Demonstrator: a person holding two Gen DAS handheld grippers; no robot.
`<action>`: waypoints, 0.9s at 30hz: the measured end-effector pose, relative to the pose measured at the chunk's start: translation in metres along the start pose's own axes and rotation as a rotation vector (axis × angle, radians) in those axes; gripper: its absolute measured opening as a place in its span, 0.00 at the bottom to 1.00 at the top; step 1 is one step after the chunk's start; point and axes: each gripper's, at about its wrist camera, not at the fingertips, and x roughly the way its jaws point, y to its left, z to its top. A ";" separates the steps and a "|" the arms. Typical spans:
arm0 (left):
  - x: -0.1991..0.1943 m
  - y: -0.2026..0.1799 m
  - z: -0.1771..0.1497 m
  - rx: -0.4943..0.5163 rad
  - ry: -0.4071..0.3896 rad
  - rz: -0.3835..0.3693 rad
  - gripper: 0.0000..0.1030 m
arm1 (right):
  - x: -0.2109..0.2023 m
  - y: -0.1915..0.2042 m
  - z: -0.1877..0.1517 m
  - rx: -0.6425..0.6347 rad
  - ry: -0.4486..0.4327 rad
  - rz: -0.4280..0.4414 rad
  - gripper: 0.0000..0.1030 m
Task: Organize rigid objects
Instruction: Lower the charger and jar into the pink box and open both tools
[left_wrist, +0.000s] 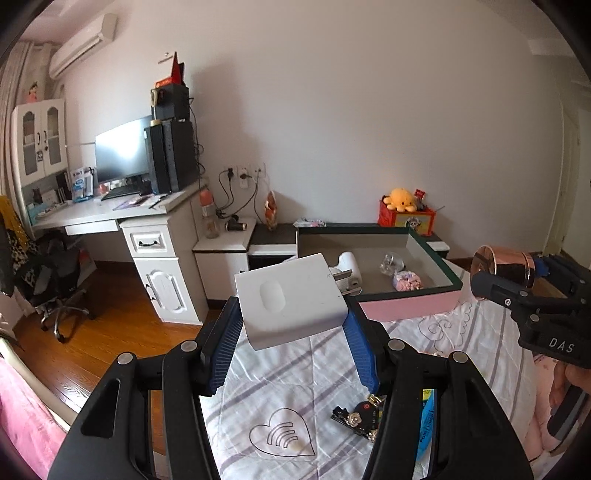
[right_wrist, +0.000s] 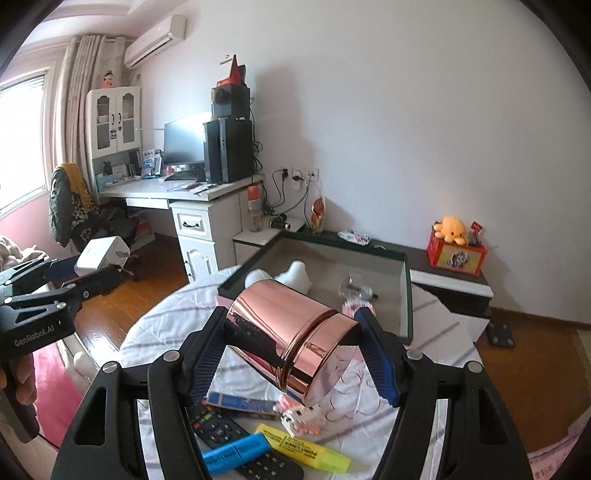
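Note:
My left gripper (left_wrist: 291, 317) is shut on a white plug adapter (left_wrist: 291, 301) and holds it above the bed, just in front of the open pink box (left_wrist: 410, 306). My right gripper (right_wrist: 291, 347) is shut on a rose-gold metal tin (right_wrist: 291, 332), tilted on its side, above the bed and near the box (right_wrist: 406, 295). The box holds a white object (left_wrist: 349, 264), a clear glass piece (left_wrist: 391, 264) and a small pink item (left_wrist: 406, 280). The tin also shows at the right of the left wrist view (left_wrist: 504, 266), the adapter at the left of the right wrist view (right_wrist: 101, 254).
On the striped bedspread (left_wrist: 280, 387) lie a black remote (right_wrist: 221, 432), blue (right_wrist: 236, 456) and yellow (right_wrist: 303, 448) highlighters, a small pink-white item (right_wrist: 301, 419) and a black circuit board (left_wrist: 358, 417). A desk (left_wrist: 110, 210) and low cabinet (left_wrist: 236, 243) stand beyond, with a wooden floor at left.

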 end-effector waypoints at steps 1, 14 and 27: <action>0.000 0.001 0.001 -0.001 -0.002 0.004 0.54 | 0.001 0.001 0.002 -0.005 -0.002 0.002 0.68; 0.039 -0.015 0.029 0.051 -0.010 -0.011 0.54 | 0.034 -0.020 0.014 -0.028 0.024 -0.009 0.68; 0.163 -0.049 0.052 0.112 0.152 -0.106 0.54 | 0.130 -0.077 0.009 0.011 0.180 -0.050 0.68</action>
